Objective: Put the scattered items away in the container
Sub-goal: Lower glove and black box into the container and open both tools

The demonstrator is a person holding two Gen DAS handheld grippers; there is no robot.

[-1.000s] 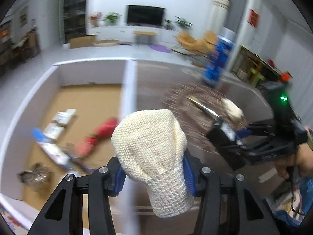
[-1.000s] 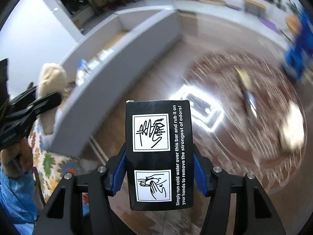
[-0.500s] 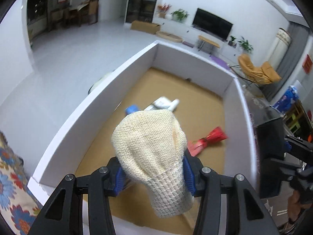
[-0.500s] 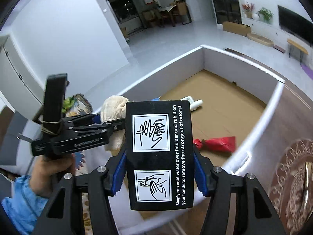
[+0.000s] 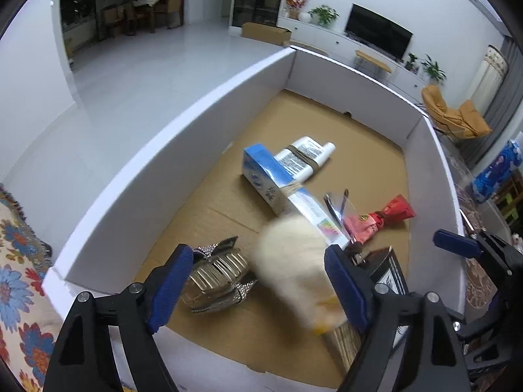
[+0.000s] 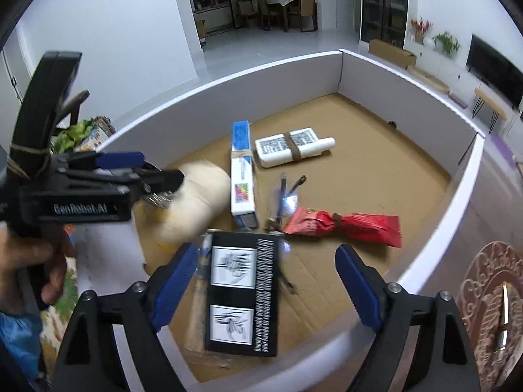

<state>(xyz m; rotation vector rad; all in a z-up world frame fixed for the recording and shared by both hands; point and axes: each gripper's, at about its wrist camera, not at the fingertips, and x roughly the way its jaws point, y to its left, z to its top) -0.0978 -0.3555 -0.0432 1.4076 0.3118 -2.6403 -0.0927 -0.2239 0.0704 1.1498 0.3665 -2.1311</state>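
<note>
A white-walled box (image 5: 183, 124) with a cardboard floor holds several items. My left gripper (image 5: 258, 281) is open above its near end; a cream knitted cloth (image 5: 294, 268), blurred, is loose between the fingers, inside the box. It also shows in the right wrist view (image 6: 196, 202). My right gripper (image 6: 264, 281) is open over the box (image 6: 434, 235); a black box with hand pictures (image 6: 243, 297), blurred, lies below it, free of the pads. The left gripper also shows in the right wrist view (image 6: 157, 179).
In the box lie a blue-and-white carton (image 5: 281, 183), a white banded tube (image 5: 304, 156), a red packet (image 5: 379, 219), a silvery clip (image 5: 219, 271) and a pen (image 6: 282, 196). A patterned cloth (image 5: 16, 261) lies left. A round brown mat (image 6: 493, 310) lies right.
Both grippers have opened. The knitted cloth has left the left gripper and the black box has left the right gripper; both are dropping into the box.
</note>
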